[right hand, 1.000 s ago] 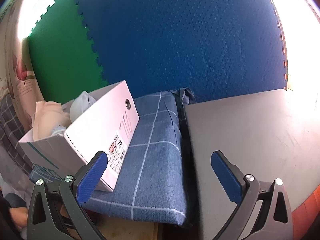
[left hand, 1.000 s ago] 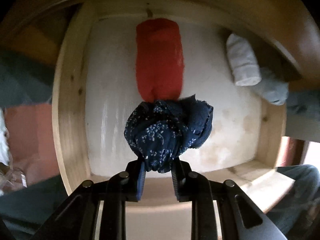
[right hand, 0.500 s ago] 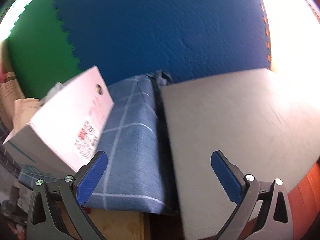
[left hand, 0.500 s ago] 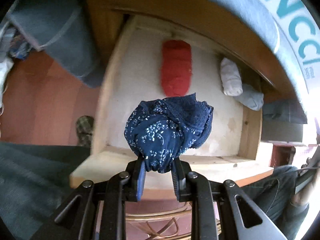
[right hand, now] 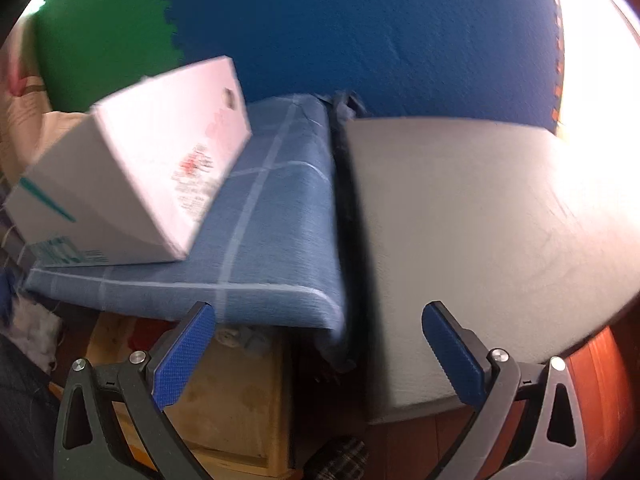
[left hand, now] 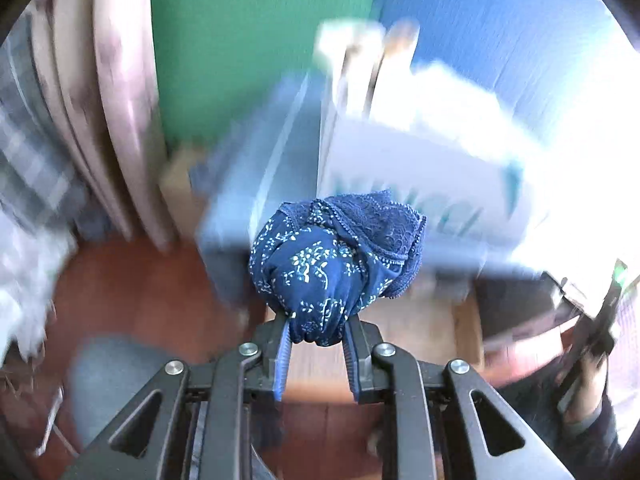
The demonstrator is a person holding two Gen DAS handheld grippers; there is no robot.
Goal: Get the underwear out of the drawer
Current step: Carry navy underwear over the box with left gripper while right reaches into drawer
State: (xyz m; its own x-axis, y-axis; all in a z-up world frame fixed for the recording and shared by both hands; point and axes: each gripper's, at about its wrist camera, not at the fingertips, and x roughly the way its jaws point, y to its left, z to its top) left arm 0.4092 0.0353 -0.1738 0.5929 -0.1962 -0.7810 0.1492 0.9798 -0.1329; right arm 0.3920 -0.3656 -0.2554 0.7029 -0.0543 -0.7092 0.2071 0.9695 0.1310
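My left gripper (left hand: 316, 330) is shut on a bundled pair of navy floral underwear (left hand: 332, 256) with a lace edge, held in the air in front of a blurred white box (left hand: 420, 168) and blue cushion (left hand: 256, 184). The drawer is out of the left wrist view. In the right wrist view my right gripper (right hand: 318, 316) stands open with nothing between its blue pads, above the front edge of the blue checked cushion (right hand: 272, 208). Below it shows part of the open wooden drawer (right hand: 236, 396), with a red item and pale rolled items at its back.
A white shoebox (right hand: 136, 168) sits on the cushion at left. A grey tabletop (right hand: 472, 240) fills the right. Green and blue foam mats (right hand: 360, 28) cover the wall. A curtain (left hand: 116, 112) hangs at left; the wooden floor (left hand: 132, 300) lies below. A person's hand (left hand: 592, 380) shows at far right.
My left gripper rose out of the drawer with the navy underwear and tilted up toward the box and wall. The right gripper dipped, bringing the drawer into its view.
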